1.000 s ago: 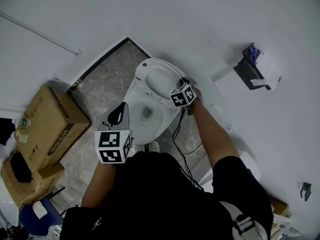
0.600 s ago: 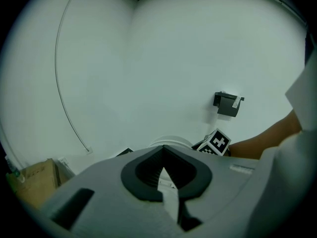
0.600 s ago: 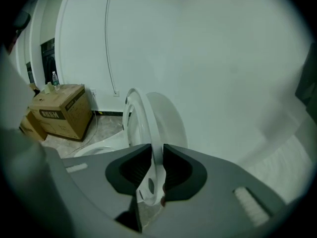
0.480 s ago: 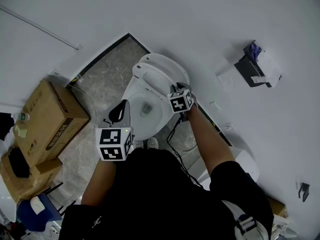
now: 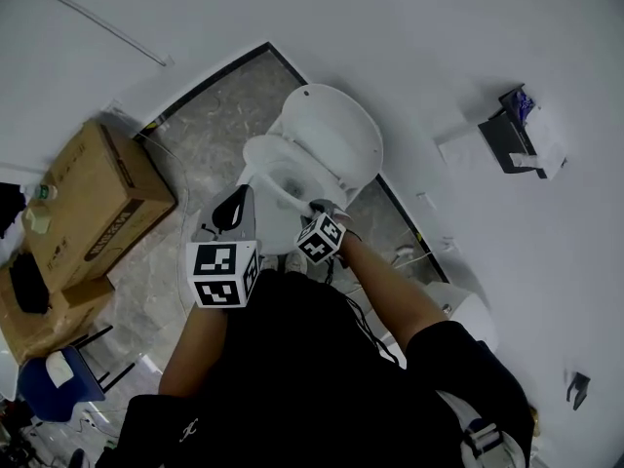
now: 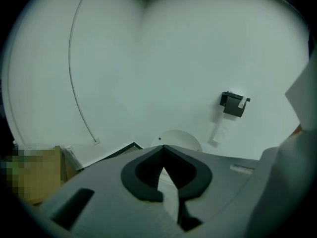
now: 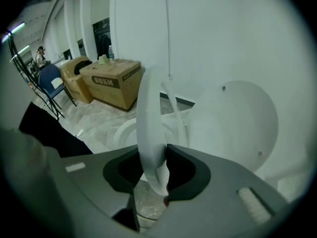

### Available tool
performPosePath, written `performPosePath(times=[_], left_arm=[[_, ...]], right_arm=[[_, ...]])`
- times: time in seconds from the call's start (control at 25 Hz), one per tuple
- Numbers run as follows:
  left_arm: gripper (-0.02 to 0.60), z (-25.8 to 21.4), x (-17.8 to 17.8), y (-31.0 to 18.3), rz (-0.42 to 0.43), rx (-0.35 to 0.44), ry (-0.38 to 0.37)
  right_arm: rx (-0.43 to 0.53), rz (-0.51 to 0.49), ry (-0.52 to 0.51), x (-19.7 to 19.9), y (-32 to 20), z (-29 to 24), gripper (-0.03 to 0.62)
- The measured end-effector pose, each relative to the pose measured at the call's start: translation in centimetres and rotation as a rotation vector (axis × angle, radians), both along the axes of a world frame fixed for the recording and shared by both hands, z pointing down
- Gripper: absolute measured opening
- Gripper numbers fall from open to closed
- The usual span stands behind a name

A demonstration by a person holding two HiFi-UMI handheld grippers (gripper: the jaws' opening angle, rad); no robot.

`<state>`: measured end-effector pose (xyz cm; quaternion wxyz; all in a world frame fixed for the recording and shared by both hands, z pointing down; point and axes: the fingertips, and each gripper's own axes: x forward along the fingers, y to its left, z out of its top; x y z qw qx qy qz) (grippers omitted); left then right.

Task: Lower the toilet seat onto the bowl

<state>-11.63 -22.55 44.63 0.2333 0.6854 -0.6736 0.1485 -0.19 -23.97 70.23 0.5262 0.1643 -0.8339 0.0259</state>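
The white toilet (image 5: pixel 255 237) stands against the wall with its lid (image 5: pixel 336 135) upright. The seat ring (image 5: pixel 278 181) is tilted part way down over the bowl. My right gripper (image 5: pixel 319 209) is at the seat's front rim. In the right gripper view the seat ring (image 7: pixel 148 118) runs edge-on between the jaws of the right gripper (image 7: pixel 153 155), which are opening; it lies against the right jaw with a gap on the left. The lid (image 7: pixel 237 128) stands behind it. My left gripper (image 5: pixel 229 214) hovers left of the bowl, apart from it, jaws of the left gripper (image 6: pixel 163 150) shut on nothing.
Cardboard boxes (image 5: pixel 93 203) stand left of the toilet, with a blue chair (image 5: pixel 49 383) nearer me. A black paper holder (image 5: pixel 517 139) hangs on the wall at right, also in the left gripper view as the paper holder (image 6: pixel 233 104). A black cable (image 5: pixel 349 295) trails beside the toilet.
The seat has swung away from the lid and down toward the bowl with my right gripper on its rim. The right gripper moved toward me. The left gripper stayed put.
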Motion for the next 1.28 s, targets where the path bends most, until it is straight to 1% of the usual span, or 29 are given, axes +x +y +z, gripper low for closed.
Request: performPosePath(times=[0.16,0.36,0.56,0.88,1.12,1.28], left_arm=[[0.008,1.4,-1.3,1.9,-0.068,-0.023,0.02],[0.008,3.5,-3.0,4.7,-0.161,-0.057,0.049],[0.008,5.5,-4.3,7.1,-0.229,-0.085,0.076],[0.008,8.1,-5.2,9.7,-0.289,-0.122,0.105],[0.008,9.8,-5.8,11.3,-0.318,-0.153,0.11],[0.008,11.8,-7.1,13.2,-0.334,-0.186,0.123]], right_arm=[[0.015,-0.041,0.038,-0.8,2.1,1.8,0.141],[-0.02,-0.09,0.053,-1.3,3.4,3.4,0.17],[-0.044,-0.117,0.081,-2.0,5.2,4.9,0.193],[-0.113,-0.155,0.079,-3.5,8.9,7.9,0.241],[-0.178,-0.242,0.11,-4.0,11.5,11.3,0.264],[-0.212,-0.263,0.127,-5.3,13.1,13.6,0.273]])
